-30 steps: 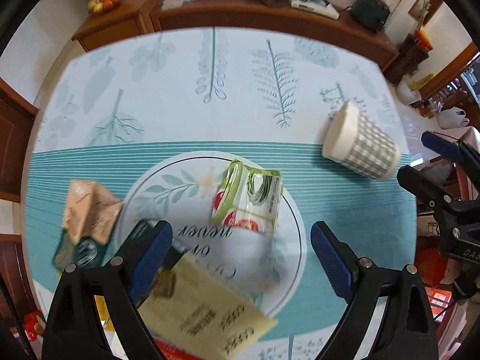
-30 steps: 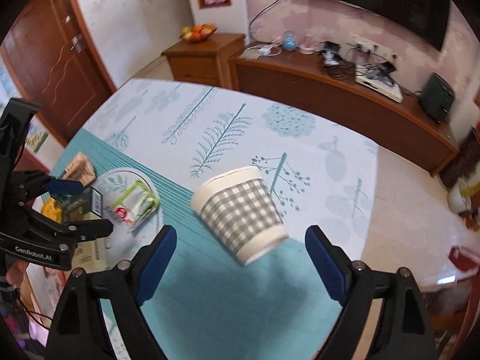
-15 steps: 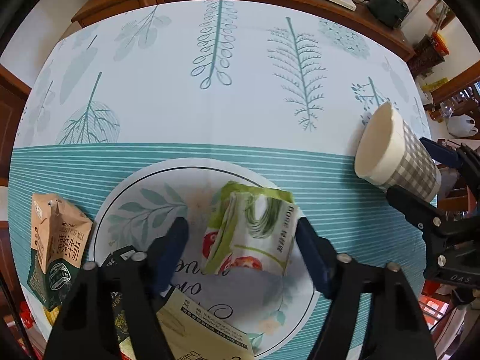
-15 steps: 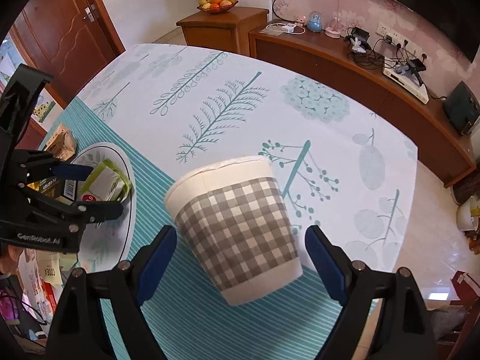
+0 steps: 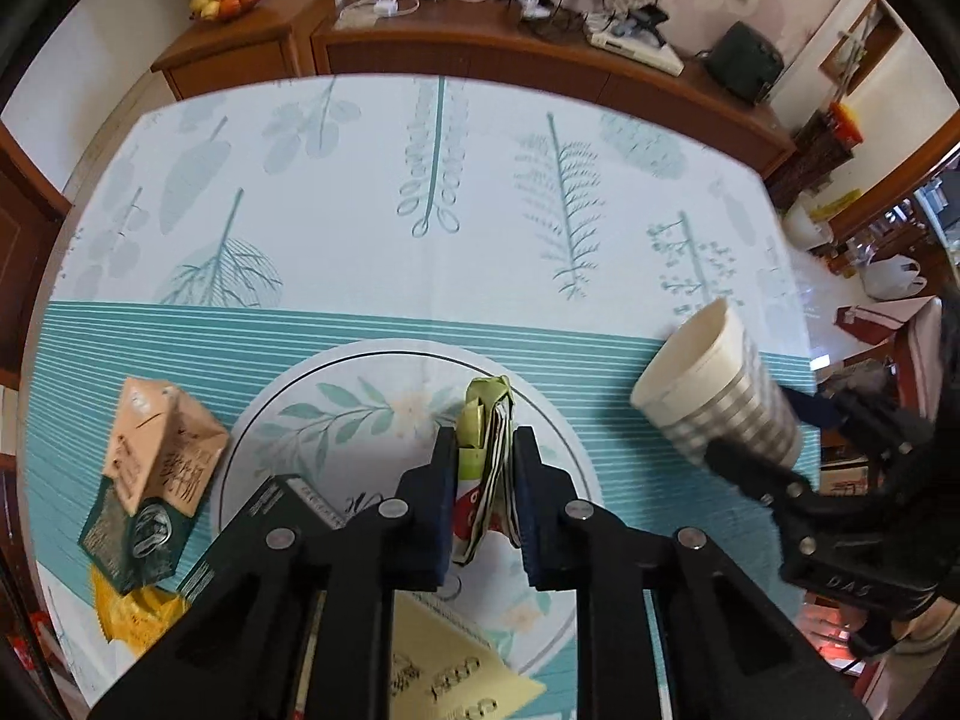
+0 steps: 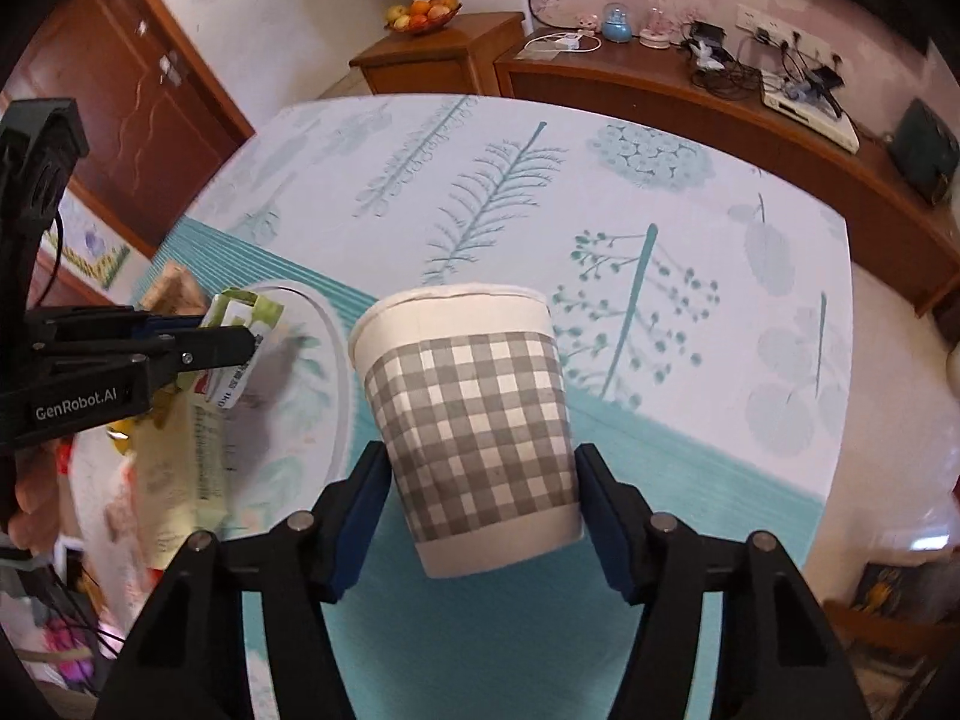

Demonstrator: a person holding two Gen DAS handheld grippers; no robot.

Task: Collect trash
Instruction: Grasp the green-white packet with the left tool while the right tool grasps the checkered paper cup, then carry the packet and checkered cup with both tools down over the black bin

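A green tissue packet [image 5: 487, 414] stands squashed on edge over the white round print [image 5: 360, 378] of the tablecloth. My left gripper [image 5: 485, 450] points steeply down, and its jaws are closing with both pads pressed on the packet. From the right wrist view the left gripper [image 6: 249, 348] shows at the left with the packet [image 6: 240, 309] in it. A grey-checked paper cup [image 6: 474, 432] lies tilted, mouth away from the camera. My right gripper [image 6: 480, 474] straddles the cup near its base. Its jaws are closing and the pads sit against the cup's sides. The left wrist view also catches the cup [image 5: 702, 378] and right gripper [image 5: 753, 429].
A brown milk carton [image 5: 162, 450], a dark green box [image 5: 129, 540], a yellow wrapper [image 5: 132, 615], a dark carton [image 5: 264, 528] and a yellow sheet [image 5: 456, 666] lie at the table's near left. A wooden sideboard [image 5: 480, 54] runs behind the table. The floor drops off right of the cup.
My left jaws came together on the green packet and squeezed it narrow. The right gripper sank over the cup and its jaws narrowed onto the cup's sides.
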